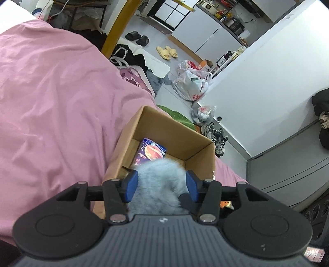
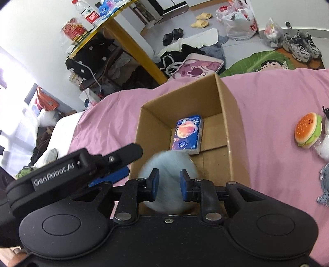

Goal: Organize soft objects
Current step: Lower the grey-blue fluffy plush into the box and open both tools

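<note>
Fluffy blue pompom (image 1: 159, 182) sits pinched in your left gripper (image 1: 162, 184) over the box (image 1: 197, 152), poised to drop beside the tissue pack (image 2: 188, 134), while your right gripper (image 2: 169, 185) hangs spread and empty just above.

A: How many boxes? One cardboard box (image 2: 230, 106) on the pink bedspread (image 2: 277, 92).

B: And inside?

A: One blue planet-print tissue pack (image 2: 188, 131) and one pale blue fluffy ball (image 2: 168, 164).

B: Other soft toys?

A: One burger plush (image 2: 308, 129) on the bedspread.

B: On the floor?

A: Two yellow slippers (image 2: 201, 19), two black slippers (image 2: 172, 36), two grey sneakers (image 2: 302, 46).

B: Bottles?

A: One water bottle (image 2: 87, 13).
</note>
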